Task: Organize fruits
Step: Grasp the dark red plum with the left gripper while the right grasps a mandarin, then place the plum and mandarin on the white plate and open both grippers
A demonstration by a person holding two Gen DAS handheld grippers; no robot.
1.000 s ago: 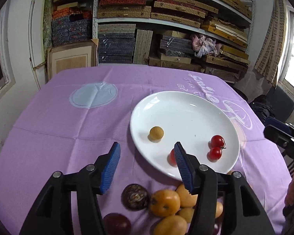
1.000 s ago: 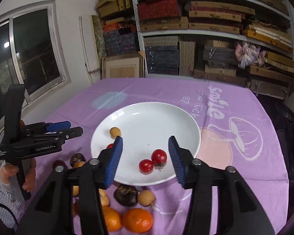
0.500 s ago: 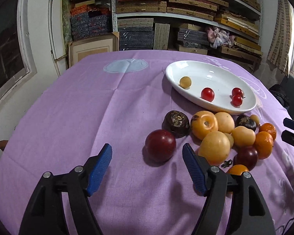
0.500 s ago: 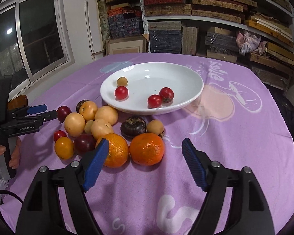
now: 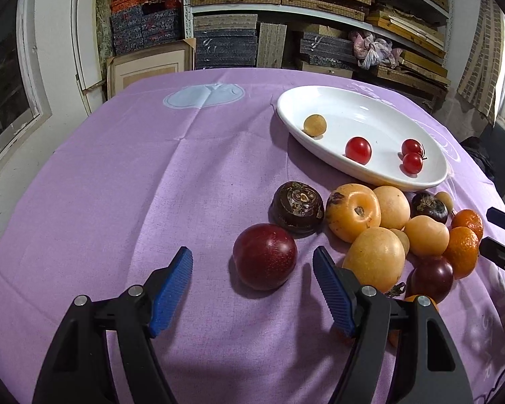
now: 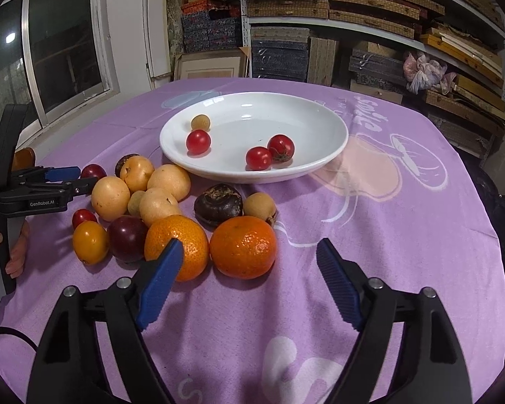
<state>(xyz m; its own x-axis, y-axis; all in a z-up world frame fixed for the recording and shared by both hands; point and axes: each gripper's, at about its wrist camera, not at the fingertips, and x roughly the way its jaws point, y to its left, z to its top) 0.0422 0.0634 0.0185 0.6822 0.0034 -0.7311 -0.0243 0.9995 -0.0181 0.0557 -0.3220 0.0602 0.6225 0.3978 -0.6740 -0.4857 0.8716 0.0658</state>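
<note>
We are reading "GenRobot.AI" in white on the black body of the left gripper, seen side-on from the right wrist view. On the purple cloth pale letters near the plate seem to spell "Smile", turned sideways to us; smaller print beside them is too small to read. At the right edge of the left wrist view we are making out "STAR", running up the cloth.

We are holding the left gripper with its jaws spread wide and nothing pinched. The plum is lying on the cloth just ahead of the blue pads, roughly in line with the gap and apart from both. It is round, so we are seeing no long axis.

We are holding the right gripper spread wide as well, with nothing gripped. The orange is sitting just beyond the gap, and a second orange is touching it, partly behind the left pad.

The other loose fruit is lying heaped on the cloth between the grippers and the plate. A dark chestnut is sitting flat with its scarred top up. A yellow fruit is showing its stem pit tilted towards us.

In the plate are lying three cherry tomatoes and a small tan fruit.
</note>
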